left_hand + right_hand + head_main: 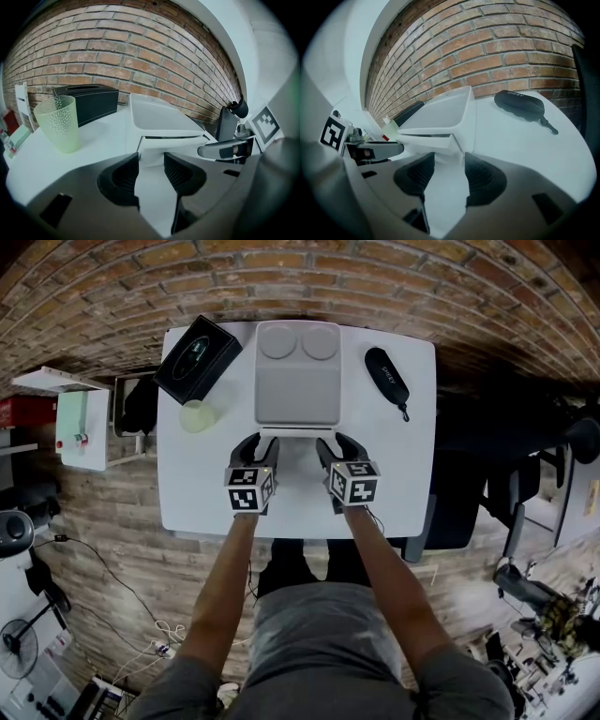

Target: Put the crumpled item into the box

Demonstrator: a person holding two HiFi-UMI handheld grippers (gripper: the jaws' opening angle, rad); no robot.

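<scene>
Since the near lip of the box (pixel 298 381) is taken at two places, once by the left gripper (pixel 256 442) and once by the right gripper (pixel 338 442), the hold is judged to be meant for working the lid evenly, so that neither side is twisted. In each gripper view the jaws are set at a middling width. The white lip is seen to fill the gap between the ribbed pads, so both are read as closed on it rather than standing free. The box is placed at the middle of the table (pixel 403 474), squarely before the person, where it can be reached alike from both sides; its lid appears lowered, with only a thin dark slit shown beneath it. No crumpled item can be found in any view, and whether it already lies inside cannot be told. A green cup (pixel 198 415), a black tissue box (pixel 197 359) and a dark case (pixel 386 376) are kept to the sides, clear of the grippers.
</scene>
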